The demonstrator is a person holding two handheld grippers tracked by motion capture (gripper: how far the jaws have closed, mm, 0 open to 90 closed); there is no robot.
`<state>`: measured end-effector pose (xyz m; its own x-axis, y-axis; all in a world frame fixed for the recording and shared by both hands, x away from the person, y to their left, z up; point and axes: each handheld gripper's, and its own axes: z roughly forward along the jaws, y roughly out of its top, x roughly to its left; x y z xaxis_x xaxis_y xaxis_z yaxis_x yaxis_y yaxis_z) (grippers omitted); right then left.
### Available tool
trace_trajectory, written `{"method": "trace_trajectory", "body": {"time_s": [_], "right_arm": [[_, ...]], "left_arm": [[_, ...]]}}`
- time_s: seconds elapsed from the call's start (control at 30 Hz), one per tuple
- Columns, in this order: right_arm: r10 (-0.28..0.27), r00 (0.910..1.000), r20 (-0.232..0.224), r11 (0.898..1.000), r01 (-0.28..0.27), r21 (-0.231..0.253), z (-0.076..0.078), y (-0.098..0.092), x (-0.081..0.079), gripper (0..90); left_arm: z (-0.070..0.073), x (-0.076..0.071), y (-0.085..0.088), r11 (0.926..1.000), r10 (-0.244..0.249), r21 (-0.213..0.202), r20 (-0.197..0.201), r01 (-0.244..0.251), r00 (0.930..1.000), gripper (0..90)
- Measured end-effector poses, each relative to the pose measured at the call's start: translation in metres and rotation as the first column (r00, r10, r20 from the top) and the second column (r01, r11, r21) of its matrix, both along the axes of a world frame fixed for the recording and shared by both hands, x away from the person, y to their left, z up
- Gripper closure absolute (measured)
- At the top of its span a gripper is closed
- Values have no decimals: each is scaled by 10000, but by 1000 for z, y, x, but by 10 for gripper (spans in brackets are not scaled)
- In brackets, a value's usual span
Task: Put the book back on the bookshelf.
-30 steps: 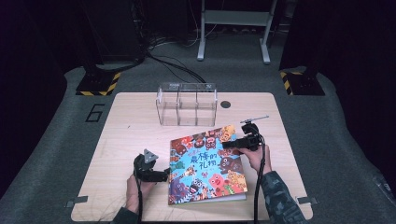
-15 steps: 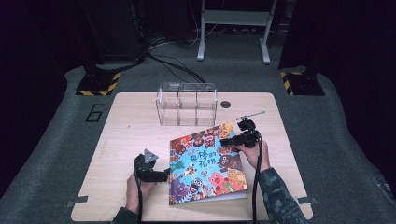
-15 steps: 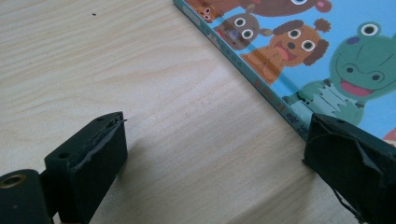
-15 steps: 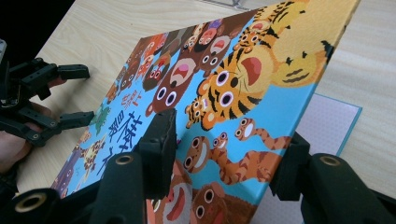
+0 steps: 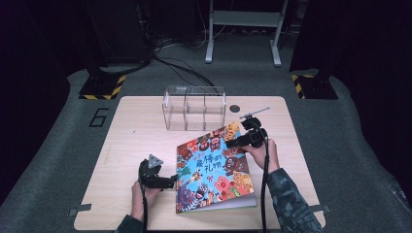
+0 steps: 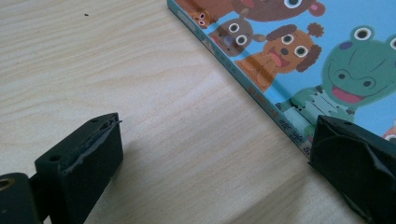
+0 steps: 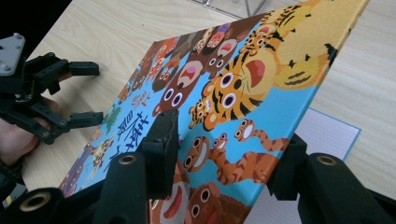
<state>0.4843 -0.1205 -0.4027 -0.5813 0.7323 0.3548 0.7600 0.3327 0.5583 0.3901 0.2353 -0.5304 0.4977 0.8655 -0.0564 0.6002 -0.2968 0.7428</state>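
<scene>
Room: dark studio floor of grey carpet (image 5: 58,145), with a large white "6" (image 5: 99,117) marked on it just off the table's far left corner, yellow-and-black striped stand bases (image 5: 103,87) and loose black cables (image 5: 180,65) beyond.

Surface: pale wooden table (image 5: 131,145) with rounded corners and a small dark round hole (image 5: 235,108) near its far edge.

Book: my picture book (image 5: 216,167), the largest thing on the table, lying right of centre. Cover is bright blue, crowded with cartoon animals, and carries large Chinese characters down the middle; I cannot read the small print along the spine.

Book cover, position: front cover is lifted off the first page at its far right corner, tilted up toward me in the right gripper view, with a white dotted page (image 7: 327,133) showing beneath it.

Box: clear plastic box (image 5: 195,108) with inner dividers, standing behind the book near the far edge.

Right gripper (image 5: 232,143): my jaws pinch the raised edge of the cover, one pad on its printed face, the other behind it.

Left gripper (image 5: 175,180): my jaws stand spread apart and grip nothing, low over bare wood just beside the book's spine edge, with one fingertip (image 6: 359,163) overlapping the cover's border.
</scene>
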Motion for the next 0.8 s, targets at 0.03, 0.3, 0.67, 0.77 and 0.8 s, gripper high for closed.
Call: {"method": "trace_trajectory", "body": {"time_s": [0.03,0.3,0.67,0.77,0.8], "right_arm": [[78,10000,20,9999,-77,-126,2,2,1,521],[277,9996,42,9996,-277,4,10,10,8,514],[460,9989,-76,9987,-462,-193,17,22,25,500],[517,9986,-78,9983,-519,-266,17,24,28,497],[468,9987,-189,9985,-473,-276,16,25,29,495]], "left_arm": [[0,0,0,10000,-10,-2,-4,10,10000,24],[0,0,-2,9963,-160,845,149,147,9998,34],[0,0,-1,9964,-197,833,149,184,9997,35],[0,0,-1,9964,-203,829,150,189,9997,35],[0,0,-1,9965,-203,815,151,190,9997,35]]}}
